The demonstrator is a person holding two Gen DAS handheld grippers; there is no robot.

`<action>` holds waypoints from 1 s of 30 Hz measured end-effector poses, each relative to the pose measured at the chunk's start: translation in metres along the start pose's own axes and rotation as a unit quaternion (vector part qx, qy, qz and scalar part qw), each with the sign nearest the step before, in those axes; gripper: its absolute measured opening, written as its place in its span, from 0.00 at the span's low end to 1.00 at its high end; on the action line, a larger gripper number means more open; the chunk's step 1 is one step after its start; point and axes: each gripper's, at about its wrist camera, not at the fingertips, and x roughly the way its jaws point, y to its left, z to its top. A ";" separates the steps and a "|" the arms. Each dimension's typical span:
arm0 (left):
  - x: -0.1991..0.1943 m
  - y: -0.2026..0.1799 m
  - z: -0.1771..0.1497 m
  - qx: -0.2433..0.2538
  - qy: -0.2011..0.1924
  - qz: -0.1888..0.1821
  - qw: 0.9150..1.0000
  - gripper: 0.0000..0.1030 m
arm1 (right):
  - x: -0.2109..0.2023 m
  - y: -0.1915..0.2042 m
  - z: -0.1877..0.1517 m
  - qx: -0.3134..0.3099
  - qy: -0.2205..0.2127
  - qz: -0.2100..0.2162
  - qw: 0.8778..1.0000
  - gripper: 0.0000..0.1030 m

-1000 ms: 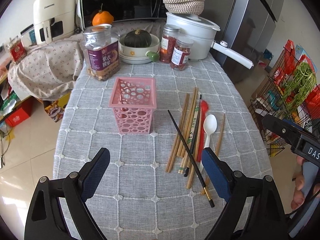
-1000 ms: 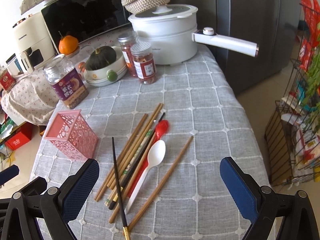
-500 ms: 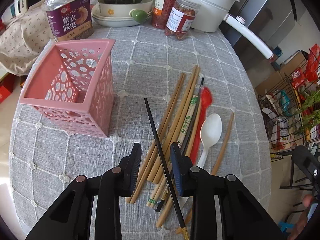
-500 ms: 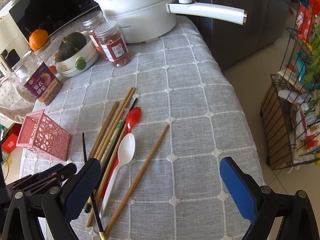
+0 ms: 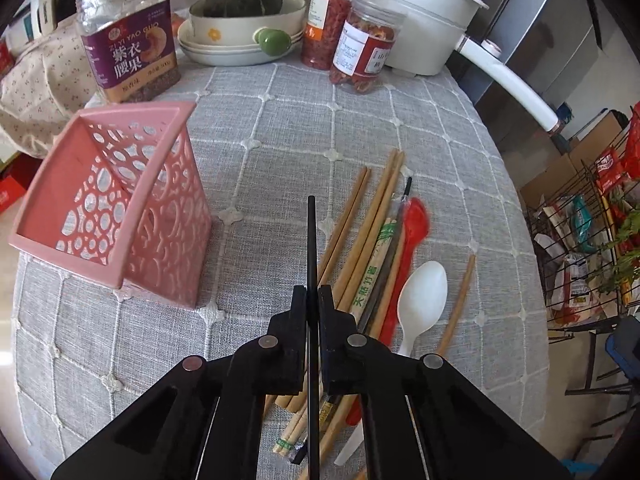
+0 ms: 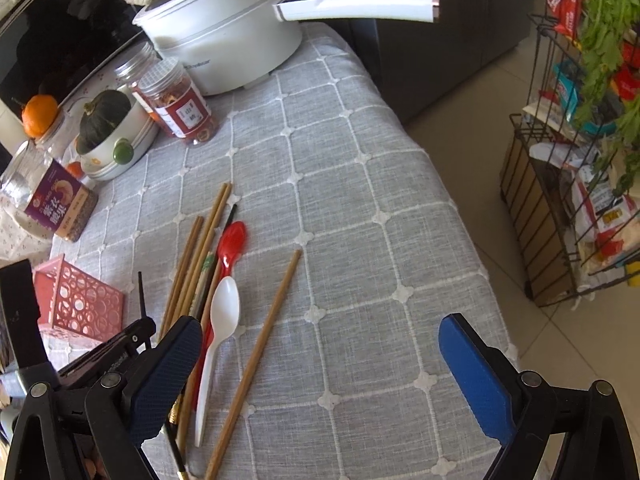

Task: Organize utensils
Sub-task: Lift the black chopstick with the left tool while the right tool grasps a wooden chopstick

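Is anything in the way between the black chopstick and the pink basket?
Nothing visible. The left hand-held gripper is shut on the black chopstick, and only bare tablecloth lies between it and the pink basket.
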 end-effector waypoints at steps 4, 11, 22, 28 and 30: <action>-0.041 -0.017 -0.003 0.041 -0.036 0.000 0.999 0.05 | -0.004 -0.003 0.001 0.017 0.000 0.023 1.000 0.96; -0.098 -0.028 -0.003 0.080 -0.089 -0.006 0.993 0.05 | 0.016 0.000 0.001 0.019 0.029 0.020 0.999 0.95; -0.140 0.004 -0.003 0.085 -0.130 -0.035 0.987 0.05 | 0.062 -0.002 0.007 0.038 0.077 0.017 0.996 0.90; -0.155 0.026 -0.004 0.076 -0.167 -0.052 0.982 0.05 | 0.093 -0.004 0.010 0.053 0.104 0.024 0.993 0.82; -0.160 0.032 -0.007 0.074 -0.182 -0.056 0.979 0.05 | 0.101 -0.005 0.010 0.056 0.112 0.035 0.992 0.78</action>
